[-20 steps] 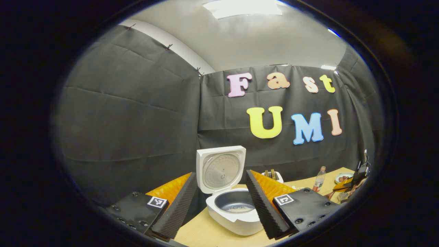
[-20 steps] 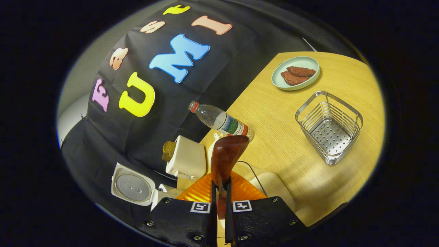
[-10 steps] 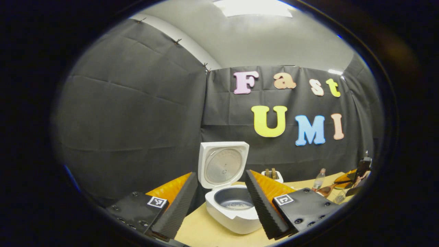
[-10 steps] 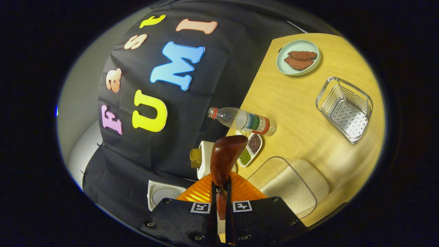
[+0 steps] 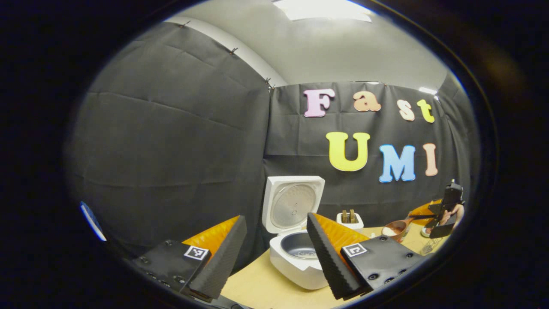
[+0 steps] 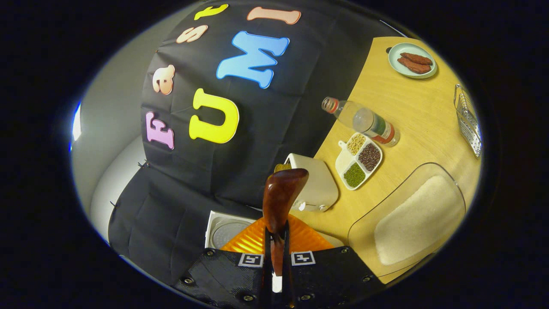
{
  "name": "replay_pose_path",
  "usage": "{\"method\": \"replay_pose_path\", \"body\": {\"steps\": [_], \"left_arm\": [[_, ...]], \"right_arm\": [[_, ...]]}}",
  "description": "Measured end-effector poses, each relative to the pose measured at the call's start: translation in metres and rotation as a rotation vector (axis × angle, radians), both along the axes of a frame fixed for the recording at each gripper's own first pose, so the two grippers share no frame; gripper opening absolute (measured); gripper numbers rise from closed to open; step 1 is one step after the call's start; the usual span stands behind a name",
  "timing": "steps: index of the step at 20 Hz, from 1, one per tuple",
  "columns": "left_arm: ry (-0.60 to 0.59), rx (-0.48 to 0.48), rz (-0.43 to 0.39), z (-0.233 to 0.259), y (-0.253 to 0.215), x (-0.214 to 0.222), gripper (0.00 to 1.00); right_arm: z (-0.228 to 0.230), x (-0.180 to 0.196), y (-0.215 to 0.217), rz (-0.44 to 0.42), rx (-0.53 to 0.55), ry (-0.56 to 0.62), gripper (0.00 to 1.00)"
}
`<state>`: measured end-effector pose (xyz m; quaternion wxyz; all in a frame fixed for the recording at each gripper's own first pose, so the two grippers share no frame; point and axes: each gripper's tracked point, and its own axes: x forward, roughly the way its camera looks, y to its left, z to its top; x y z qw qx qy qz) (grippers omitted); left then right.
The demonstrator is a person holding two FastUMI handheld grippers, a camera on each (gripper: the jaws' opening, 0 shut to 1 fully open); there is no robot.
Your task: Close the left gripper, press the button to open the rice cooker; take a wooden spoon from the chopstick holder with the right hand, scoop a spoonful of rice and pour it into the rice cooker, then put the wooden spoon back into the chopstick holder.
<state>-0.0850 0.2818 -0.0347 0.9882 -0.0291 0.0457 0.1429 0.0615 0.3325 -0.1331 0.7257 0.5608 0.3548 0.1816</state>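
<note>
Since a second ago the right gripper (image 6: 276,257), clamped on the wooden spoon (image 6: 281,197), has swung from beside the bottle (image 6: 364,122) toward the open rice cooker (image 5: 296,249), while the left gripper (image 5: 274,253) hangs before the cooker, jaws apart.

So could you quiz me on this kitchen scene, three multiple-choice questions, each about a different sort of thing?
1. Where is the clear plastic bottle?
A. beside the white divided dish of beans
B. inside the cooker
C. on the green plate

2. How many compartments does that dish have?
A. one
B. three
C. six

3. How is the white rice cooker?
A. lid shut
B. lid up
C. upside down

Answers: 1 A, it stands just past the dish on the wooden table. 2 B, three fillings show. 3 B, the lid stands upright and the dark pot is exposed.
</note>
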Motion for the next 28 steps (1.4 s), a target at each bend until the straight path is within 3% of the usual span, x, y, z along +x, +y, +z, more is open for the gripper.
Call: {"method": "replay_pose_path", "body": {"steps": [16, 21, 28], "left_arm": [[0.066, 0.058, 0.095, -0.015, 0.036, -0.042, 0.98], [0.103, 0.068, 0.142, -0.024, 0.050, -0.066, 0.96], [0.130, 0.070, 0.180, -0.030, 0.059, -0.082, 0.98]], "right_arm": [[0.004, 0.003, 0.164, 0.221, -0.119, -0.148, 0.09], [-0.012, 0.001, 0.205, 0.291, -0.224, -0.228, 0.09], [-0.024, -0.012, 0.241, 0.417, -0.456, -0.420, 0.09]]}}
